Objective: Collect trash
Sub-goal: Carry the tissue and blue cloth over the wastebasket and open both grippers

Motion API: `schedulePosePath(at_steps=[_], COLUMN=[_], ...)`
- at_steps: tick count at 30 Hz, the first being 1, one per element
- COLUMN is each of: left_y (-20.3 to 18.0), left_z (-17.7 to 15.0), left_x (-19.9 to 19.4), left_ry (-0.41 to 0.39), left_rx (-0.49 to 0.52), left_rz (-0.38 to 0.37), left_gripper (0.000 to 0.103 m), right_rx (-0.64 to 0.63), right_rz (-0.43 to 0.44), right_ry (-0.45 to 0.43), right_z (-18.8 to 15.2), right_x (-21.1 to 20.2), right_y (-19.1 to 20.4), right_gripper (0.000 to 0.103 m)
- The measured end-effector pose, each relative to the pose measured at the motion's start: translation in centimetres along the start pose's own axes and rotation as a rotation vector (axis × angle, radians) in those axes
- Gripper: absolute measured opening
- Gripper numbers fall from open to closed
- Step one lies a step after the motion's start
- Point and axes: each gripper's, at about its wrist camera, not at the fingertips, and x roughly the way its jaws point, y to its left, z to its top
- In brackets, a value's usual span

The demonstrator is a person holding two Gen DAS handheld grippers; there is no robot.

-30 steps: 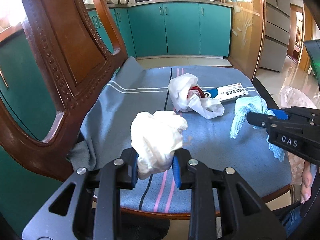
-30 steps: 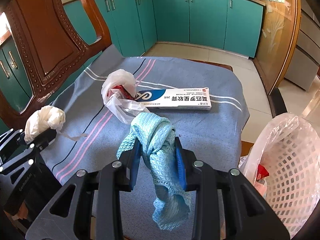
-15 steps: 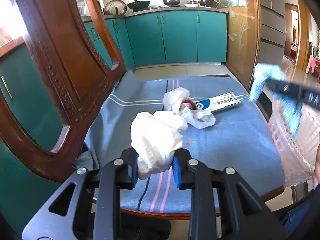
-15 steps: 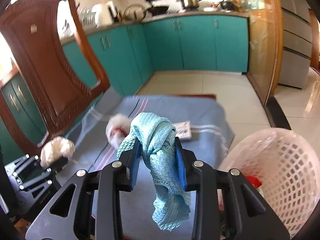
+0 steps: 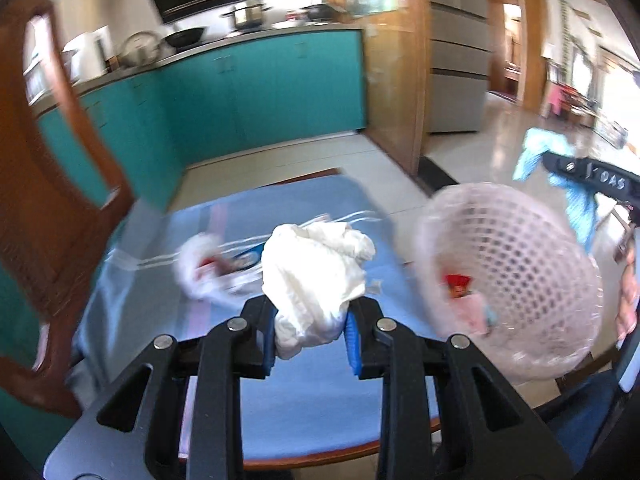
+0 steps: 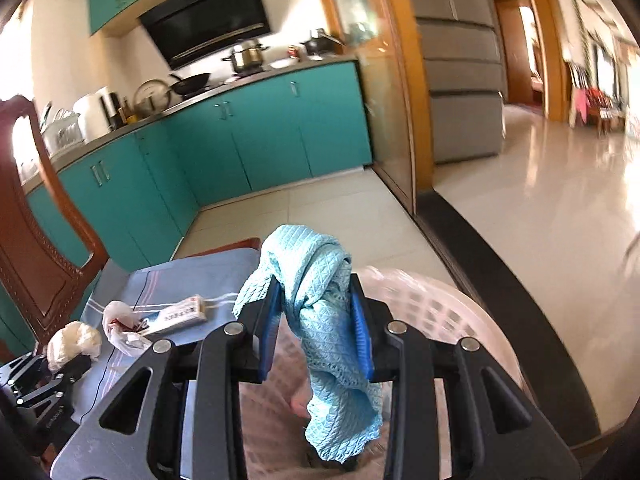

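Left wrist view: crumpled white tissue wad (image 5: 316, 276) pinched between the blue pads of the left hand-held gripper (image 5: 312, 334), held up over a blue striped cloth (image 5: 304, 400) that covers the seat of a carved wooden chair (image 5: 44, 200). Pic is motion-blurred. Behind the wad, on the cloth: a white plastic bag w/ red bits (image 5: 204, 268), smeared by blur. To the right, just beside the cloth's edge, a pink mesh wastebasket (image 5: 516, 280) lined w/ clear plastic, red wrapper inside. Beyond the basket's far rim, the right hand-held gripper (image 5: 548, 162) w/ a light-blue cloth (image 5: 576, 200) hanging from it; a person's fingers (image 5: 628, 296) show at the frame's right edge.

Right wrist view: same light-blue cloth (image 6: 320, 328), waffle-textured, clamped between the right hand-held gripper's (image 6: 316, 332) blue pads, its tail dangling over the open basket (image 6: 448, 312) directly below. Lower left: left hand-held gripper (image 6: 70, 354) w/ tissue wad (image 6: 74, 340) in its grip, above the striped cloth (image 6: 180, 280). Near it on the cloth lie the plastic bag (image 6: 120, 324) and, touching it, a long white medicine box (image 6: 176, 314) w/ printed text too small to read.

Bkgd: teal kitchen cabinets (image 6: 240, 140), pots on the stove, black range hood, glossy tile floor.
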Motion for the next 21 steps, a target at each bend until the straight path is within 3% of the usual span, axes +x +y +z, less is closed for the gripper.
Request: schedulePosePath(at_steps=[10, 21], left_y=[-9.2, -11.9], left_z=[1.5, 0.5], left_x=[2.4, 6.1], left_ry=[0.012, 0.102], left_rx=[0.121, 0.133], left_rz=[-0.167, -0.274], left_gripper=[0.028, 0.030], right_rx=[0.021, 0.009], right_rz=[-0.072, -0.133], right_ry=[0.111, 0.198], right_z=[-1.3, -2.1], right_x=[1.8, 3.4], right_y=[-2.9, -3.3], right_gripper=[0.033, 0.033])
